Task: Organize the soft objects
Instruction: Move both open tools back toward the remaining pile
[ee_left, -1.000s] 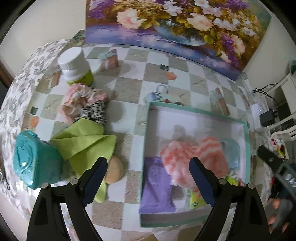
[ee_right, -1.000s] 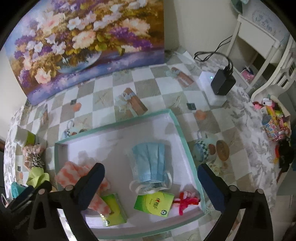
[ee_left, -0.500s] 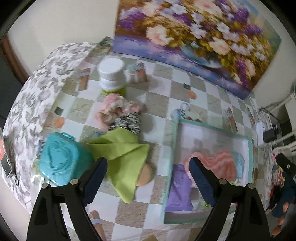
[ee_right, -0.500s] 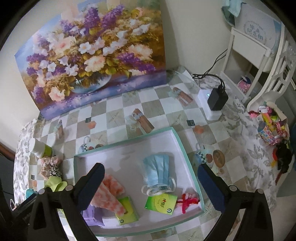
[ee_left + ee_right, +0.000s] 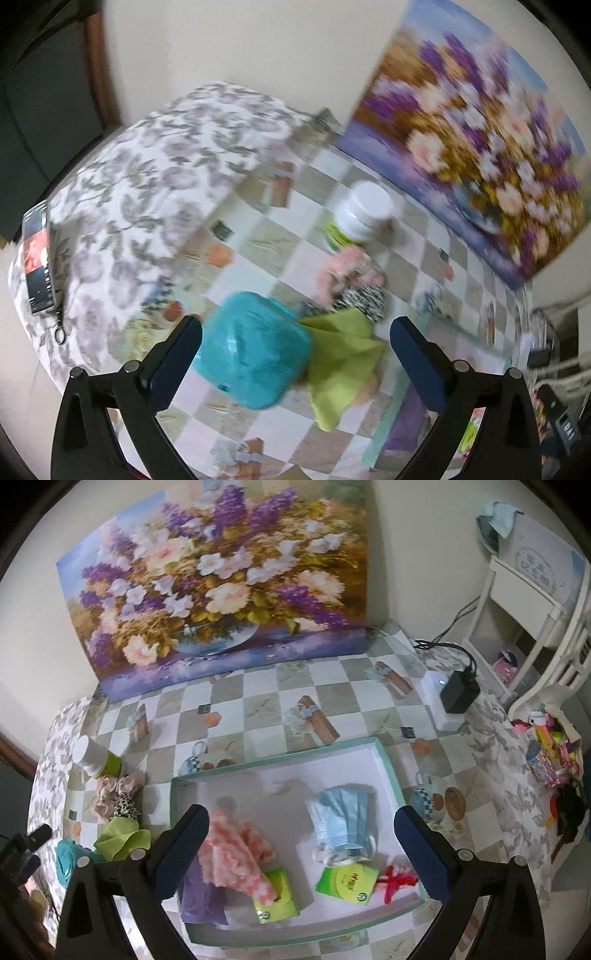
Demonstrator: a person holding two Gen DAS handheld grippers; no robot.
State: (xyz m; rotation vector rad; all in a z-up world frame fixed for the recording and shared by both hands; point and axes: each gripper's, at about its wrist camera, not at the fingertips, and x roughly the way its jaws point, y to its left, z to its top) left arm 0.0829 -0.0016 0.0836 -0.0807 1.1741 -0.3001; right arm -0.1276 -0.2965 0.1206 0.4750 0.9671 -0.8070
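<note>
Where it lies folded, the green cloth (image 5: 343, 354) touches the teal container (image 5: 255, 350).

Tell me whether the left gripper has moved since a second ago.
Yes. The left gripper, open and empty, jaws just opening wider, has swung left, away from the tray; it now frames the teal box.

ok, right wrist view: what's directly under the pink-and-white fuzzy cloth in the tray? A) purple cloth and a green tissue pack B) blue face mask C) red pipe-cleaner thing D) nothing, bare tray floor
A: the pink-and-white fuzzy cloth lies over the purple cloth and one green tissue pack in the tray; the blue face mask lies apart from it.
</note>
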